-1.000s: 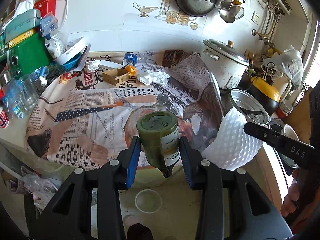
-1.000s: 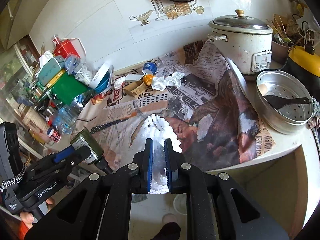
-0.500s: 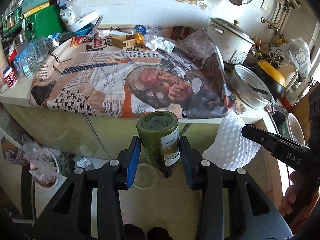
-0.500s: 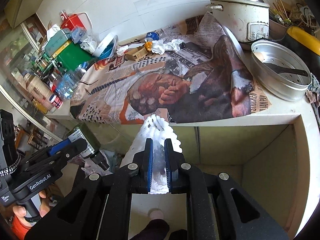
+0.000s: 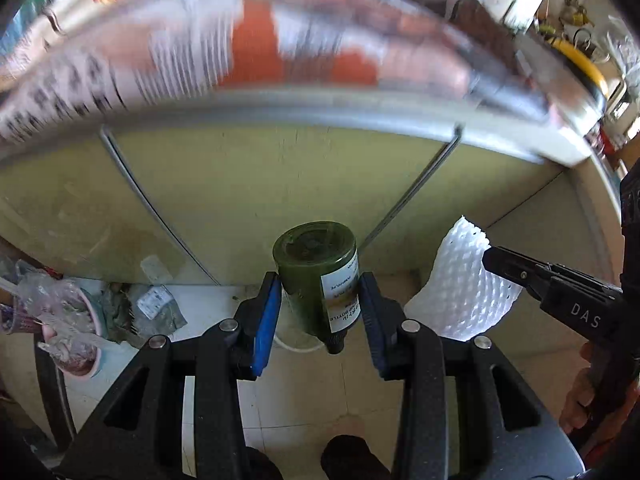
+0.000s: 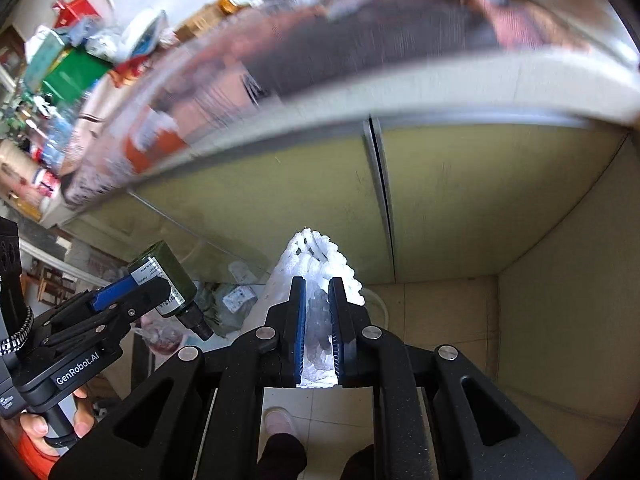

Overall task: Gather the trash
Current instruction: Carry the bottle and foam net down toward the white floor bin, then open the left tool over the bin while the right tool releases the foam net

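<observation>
Left tool (image 5: 319, 304) clamps my bottle (image 5: 318, 276) at frame centre; right tool (image 6: 317, 320) pinches foam (image 6: 316, 264). I should lower both squarely over the bin (image 5: 298, 340) before releasing.

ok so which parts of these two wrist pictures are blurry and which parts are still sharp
Left wrist view: the newspaper-covered counter along the top is smeared by motion blur, while the left gripper and its green bottle are crisp. Right wrist view: the counter and the clutter at upper left are streaked too; the right gripper and the white foam net it pinches stay sharp.
</observation>
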Motion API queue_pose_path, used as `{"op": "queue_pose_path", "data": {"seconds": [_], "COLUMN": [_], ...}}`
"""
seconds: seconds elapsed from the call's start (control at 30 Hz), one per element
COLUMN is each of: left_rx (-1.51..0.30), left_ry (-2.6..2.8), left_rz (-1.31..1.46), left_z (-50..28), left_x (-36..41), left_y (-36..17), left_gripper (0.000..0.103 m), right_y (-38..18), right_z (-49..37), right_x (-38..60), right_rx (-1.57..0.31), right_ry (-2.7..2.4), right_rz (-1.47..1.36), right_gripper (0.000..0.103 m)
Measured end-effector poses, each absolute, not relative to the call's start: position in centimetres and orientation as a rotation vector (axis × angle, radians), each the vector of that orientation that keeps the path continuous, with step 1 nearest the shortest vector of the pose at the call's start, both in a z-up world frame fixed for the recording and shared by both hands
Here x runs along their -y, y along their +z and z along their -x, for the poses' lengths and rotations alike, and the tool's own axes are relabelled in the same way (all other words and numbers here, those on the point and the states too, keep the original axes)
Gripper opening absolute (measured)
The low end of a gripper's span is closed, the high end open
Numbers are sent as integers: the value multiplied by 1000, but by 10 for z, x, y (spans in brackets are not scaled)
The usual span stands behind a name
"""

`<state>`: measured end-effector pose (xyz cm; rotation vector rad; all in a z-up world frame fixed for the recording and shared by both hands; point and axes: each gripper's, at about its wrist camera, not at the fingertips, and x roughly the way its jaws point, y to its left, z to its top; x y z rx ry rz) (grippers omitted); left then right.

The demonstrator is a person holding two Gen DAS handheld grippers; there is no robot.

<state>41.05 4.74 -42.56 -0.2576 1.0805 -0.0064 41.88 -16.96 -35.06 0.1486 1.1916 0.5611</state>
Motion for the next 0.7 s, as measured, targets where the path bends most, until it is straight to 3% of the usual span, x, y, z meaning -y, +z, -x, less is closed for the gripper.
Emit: {"op": "queue_pose_path", "data": {"seconds": [0.43, 0.7], "left_rx": [-1245, -1319], "left_ry": [-64, -56], "left_rz": [329, 337], "left_z": [-439, -448], "left_x": [-61, -65], "left_y": [-696, -803], "left_gripper": [39, 39], "right_y": [-581, -664], "right_z": [-421, -424], "right_x": [132, 111], "right_rx": [-1284, -1300], "right_ry": [521, 544], "right_rz": [-136, -90], "right_gripper": [10, 11]}}
